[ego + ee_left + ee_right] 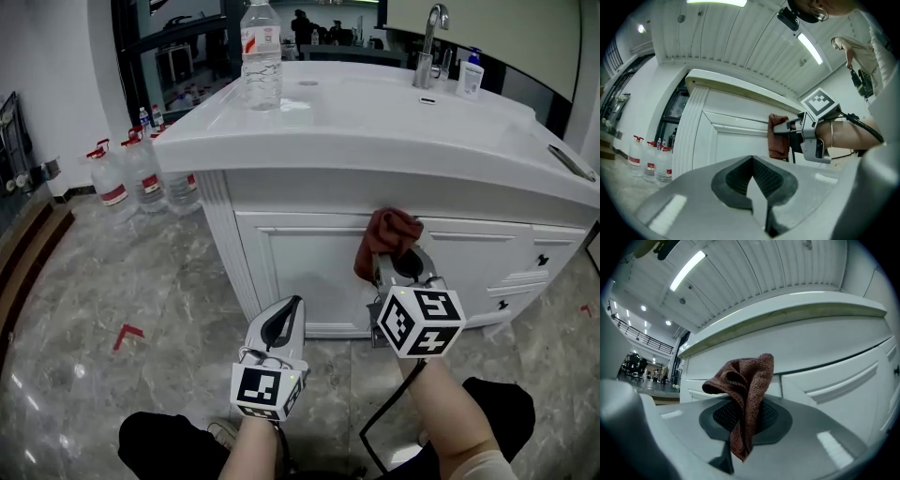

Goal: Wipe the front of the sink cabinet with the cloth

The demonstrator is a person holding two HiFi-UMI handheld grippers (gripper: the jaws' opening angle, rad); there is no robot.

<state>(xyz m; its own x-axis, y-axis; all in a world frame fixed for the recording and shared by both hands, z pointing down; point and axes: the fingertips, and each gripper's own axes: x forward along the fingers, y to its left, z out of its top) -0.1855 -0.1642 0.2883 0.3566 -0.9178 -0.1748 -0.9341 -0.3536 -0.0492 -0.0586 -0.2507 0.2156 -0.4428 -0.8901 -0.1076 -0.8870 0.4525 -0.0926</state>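
Cloth (389, 234) before cabinet (300, 272); bottle (261, 56) on countertop (375, 122) (jugs (141, 173) on floor (112, 281)).

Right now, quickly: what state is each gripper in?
Left gripper: shut, nothing between its jaws.
Right gripper: shut on the cloth.

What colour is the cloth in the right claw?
Reddish-brown; the crumpled terry cloth shows best in the right gripper view.

We're in a staged washroom corner.
Past the fingers (382, 274) of our right gripper (400, 264): white panelled sink cabinet (300, 272), chrome tap (429, 42); left of them, clear plastic water jugs (141, 173).
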